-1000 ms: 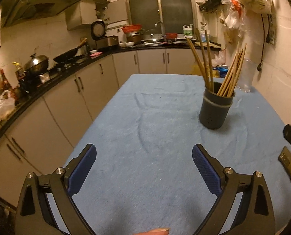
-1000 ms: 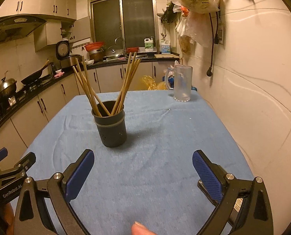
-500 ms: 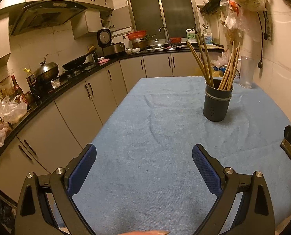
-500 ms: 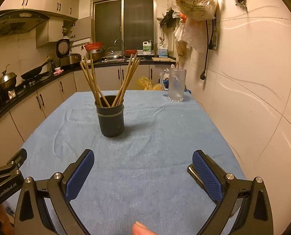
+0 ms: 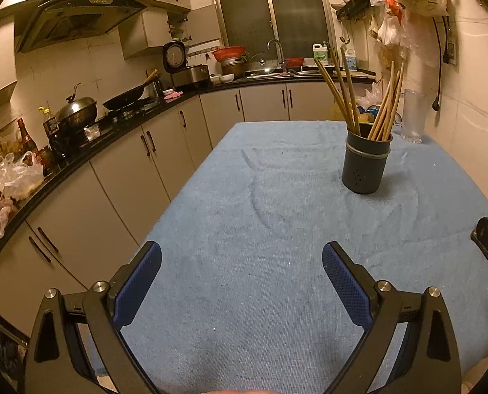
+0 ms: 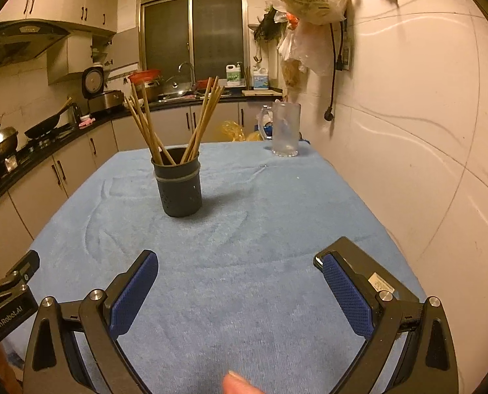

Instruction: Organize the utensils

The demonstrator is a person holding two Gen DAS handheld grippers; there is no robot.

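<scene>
Retreating from the chopstick holder (image 6: 179, 187), both grippers remain empty.

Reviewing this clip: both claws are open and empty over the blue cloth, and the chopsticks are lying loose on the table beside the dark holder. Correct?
Not quite. The chopsticks stand inside the dark holder, as the right wrist view shows. The rest holds: left claw and right claw open and empty over the blue cloth.

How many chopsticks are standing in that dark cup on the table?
About 10, though some overlap, so the count is unsure. All stand in the cup on the blue cloth: roughly four chopsticks lean left, roughly six lean right.
</scene>
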